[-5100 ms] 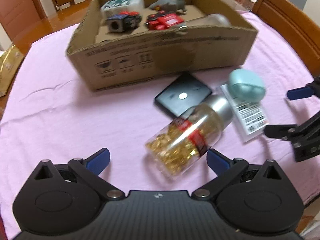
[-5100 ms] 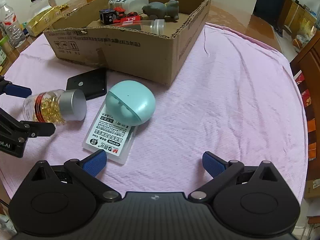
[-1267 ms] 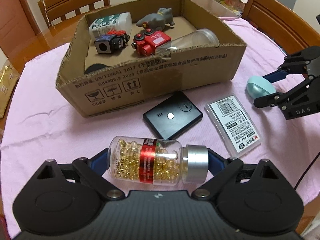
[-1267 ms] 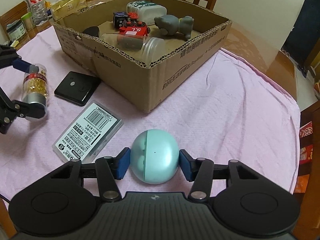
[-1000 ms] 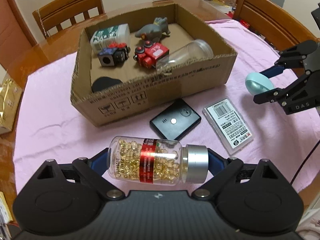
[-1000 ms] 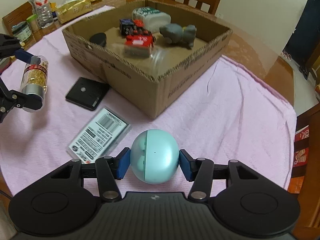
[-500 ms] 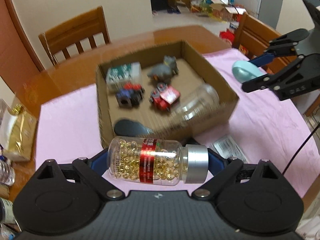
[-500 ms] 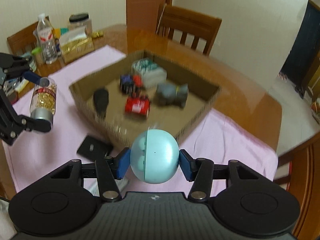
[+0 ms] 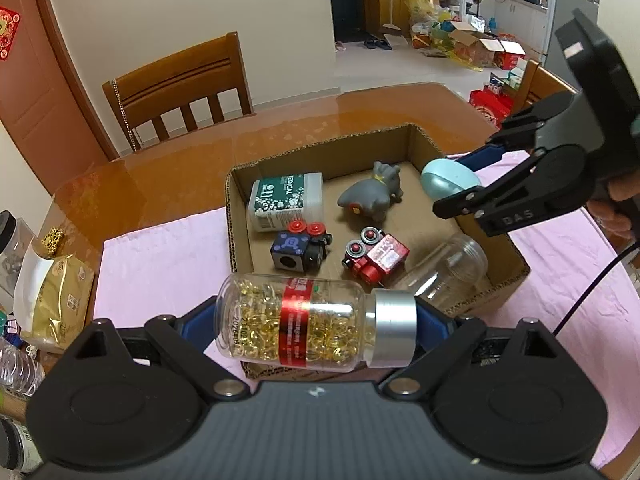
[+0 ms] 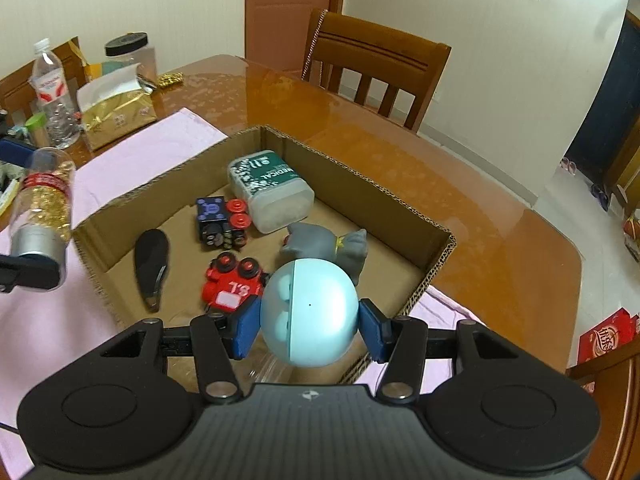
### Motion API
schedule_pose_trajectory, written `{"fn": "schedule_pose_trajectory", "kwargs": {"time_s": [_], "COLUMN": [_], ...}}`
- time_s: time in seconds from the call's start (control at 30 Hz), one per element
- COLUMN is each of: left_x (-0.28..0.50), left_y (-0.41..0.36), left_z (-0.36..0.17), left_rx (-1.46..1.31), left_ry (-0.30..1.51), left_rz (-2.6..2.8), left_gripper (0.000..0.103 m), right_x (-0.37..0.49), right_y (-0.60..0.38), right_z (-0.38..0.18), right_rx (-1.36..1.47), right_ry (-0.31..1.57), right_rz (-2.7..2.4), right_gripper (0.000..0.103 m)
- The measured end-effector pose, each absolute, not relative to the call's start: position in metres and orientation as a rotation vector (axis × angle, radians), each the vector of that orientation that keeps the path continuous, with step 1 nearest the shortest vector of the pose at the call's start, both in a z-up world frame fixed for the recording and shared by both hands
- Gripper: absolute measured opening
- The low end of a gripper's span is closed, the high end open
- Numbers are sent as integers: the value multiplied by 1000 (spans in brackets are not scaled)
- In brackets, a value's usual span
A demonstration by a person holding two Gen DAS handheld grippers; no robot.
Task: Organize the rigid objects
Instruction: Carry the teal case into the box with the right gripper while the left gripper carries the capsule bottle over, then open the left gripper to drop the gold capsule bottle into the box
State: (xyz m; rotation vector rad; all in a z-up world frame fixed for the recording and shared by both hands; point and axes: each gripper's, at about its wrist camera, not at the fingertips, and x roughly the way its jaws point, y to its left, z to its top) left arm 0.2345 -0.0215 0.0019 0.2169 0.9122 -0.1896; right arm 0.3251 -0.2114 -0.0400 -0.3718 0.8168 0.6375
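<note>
My left gripper (image 9: pixel 316 322) is shut on a clear bottle of gold capsules (image 9: pixel 304 326) with a red label and silver cap, held sideways above the near edge of the cardboard box (image 9: pixel 230 216). My right gripper (image 10: pixel 309 324) is shut on a teal egg-shaped case (image 10: pixel 310 312), held above the box's right side; the case also shows in the left wrist view (image 9: pixel 448 184). The bottle also shows in the right wrist view (image 10: pixel 42 208), at the far left.
In the box lie a green-labelled medical container (image 9: pixel 286 202), a grey toy animal (image 9: pixel 370 198), a blue-black cube toy (image 9: pixel 298 246), a red toy (image 9: pixel 376 258), a clear jar (image 9: pixel 448 270) and a black oval item (image 10: pixel 152 264). Chairs, a water bottle (image 10: pixel 54 96) and gold bags (image 10: pixel 116 112) surround the pink cloth.
Both grippers have risen with their objects and moved over the box. The black device and the labelled card left on the cloth are out of sight now.
</note>
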Motion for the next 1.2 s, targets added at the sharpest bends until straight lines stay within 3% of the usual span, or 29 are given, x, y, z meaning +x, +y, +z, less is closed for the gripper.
{"fn": "schedule_pose_trajectory", "kwargs": {"time_s": [0.17,0.33,0.37,0.87,1.2], "left_x": [244,253,254,281,264], "left_y": [-25,-28,-29,-35,-13], "left_z": [-3,-5,-5,-14,3], "left_rx": [220,237,240,306,202], "left_ry": [924,923,922,893,861], "left_rz": [-193,-201,-202,-151,-131], "left_gripper": [95,95,95,96,101], "right_x": [338,330,327,274,252], "right_y": [-212,-226,-228,-255,-253], "right_z": [-52,-47,-45,-12,-17], "right_rx": [-364,-304,-293,-206,-171], "right_ry": [823,819,815,773,803], "right_rz": [610,596,593,525,487], "right_gripper": [64,101,103,103,103]}}
